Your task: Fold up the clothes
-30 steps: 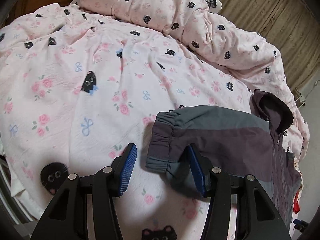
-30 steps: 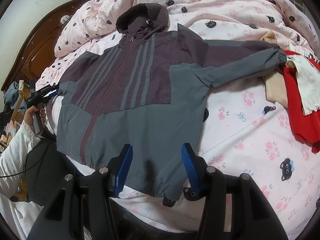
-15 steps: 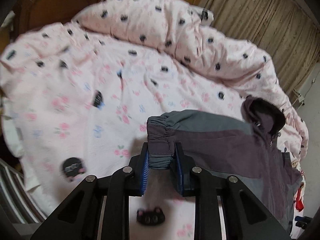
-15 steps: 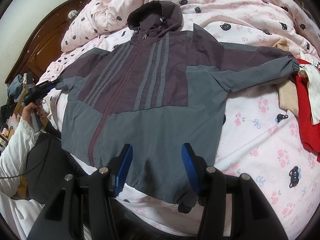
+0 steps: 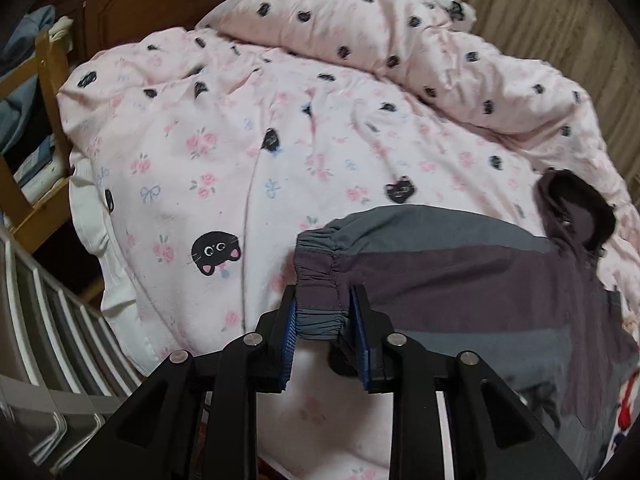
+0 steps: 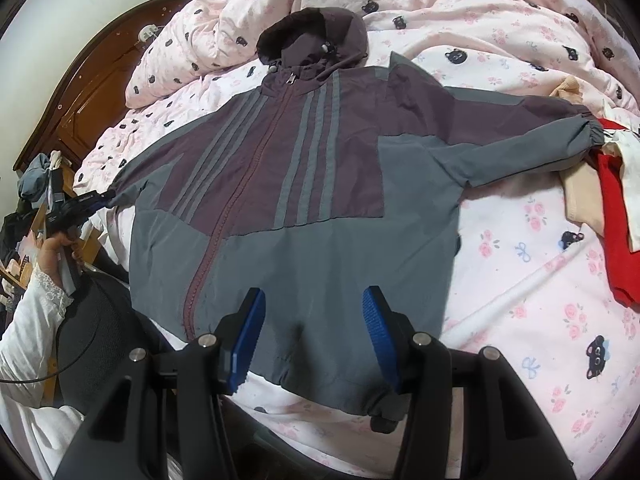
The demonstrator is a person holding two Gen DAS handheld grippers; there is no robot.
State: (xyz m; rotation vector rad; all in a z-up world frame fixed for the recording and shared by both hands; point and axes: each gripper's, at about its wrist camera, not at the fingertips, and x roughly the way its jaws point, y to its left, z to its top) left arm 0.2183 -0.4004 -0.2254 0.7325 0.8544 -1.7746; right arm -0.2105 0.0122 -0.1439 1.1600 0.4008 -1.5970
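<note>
- Grey and plum windbreaker fabric, thin and slightly crinkled, makes up the jacket (image 6: 304,200), which lies face up and spread flat on the bed (image 6: 520,280), zip closed, hood (image 6: 312,36) toward the headboard end, hem at the near edge.
- Both sleeves run out sideways, so the jacket's long axis at this moment is cuff to cuff, across the bed.
- Left gripper (image 5: 324,320) is clamped on the elastic, gathered left cuff (image 5: 320,280); its jaws have just been closing and the ribbed blue pads now press the cuff from both sides.
- From that gripper the sleeve and body stretch away toward the bed's middle, so I judge the coming fold carries the cuff inward over the chest.
- Right gripper (image 6: 316,336) hangs with jaws apart above the grey hem (image 6: 328,384), holding nothing; it is the nearer one to the hem and the right sleeve (image 6: 520,140).
- Right cuff touches a small heap of red, white and beige clothes (image 6: 600,200) at the bed's far side.
- Bedding is soft pink cotton printed with roses, bows and black cat faces.
</note>
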